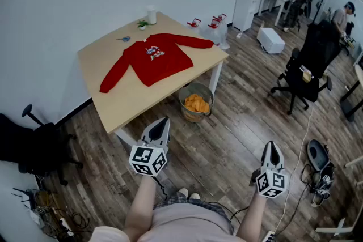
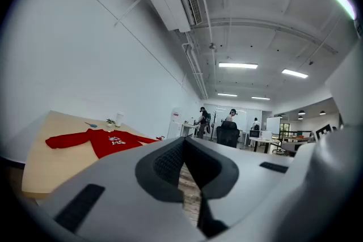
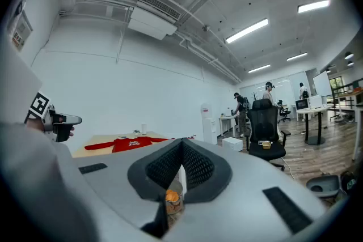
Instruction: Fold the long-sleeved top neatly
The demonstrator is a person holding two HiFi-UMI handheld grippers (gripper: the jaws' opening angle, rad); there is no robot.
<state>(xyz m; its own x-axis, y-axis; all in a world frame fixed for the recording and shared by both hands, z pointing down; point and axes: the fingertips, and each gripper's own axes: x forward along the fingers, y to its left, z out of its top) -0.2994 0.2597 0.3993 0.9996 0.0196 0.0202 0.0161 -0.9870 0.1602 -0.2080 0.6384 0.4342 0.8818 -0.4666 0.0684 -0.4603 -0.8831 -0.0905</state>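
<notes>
Head view looks steeply down from my standing height, with the tabletop (image 1: 125,102) well ahead. Both gripper views look level across the room, far from it. All three share the top (image 1: 153,62).

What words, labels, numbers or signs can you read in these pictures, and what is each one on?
No text is legible anywhere.
Red top: chest print, too small to read.
Water dispenser: red label, too small to read.
Wall notice: blurred, unreadable.
Marker cubes: black-and-white square patterns only, no letters.
</notes>
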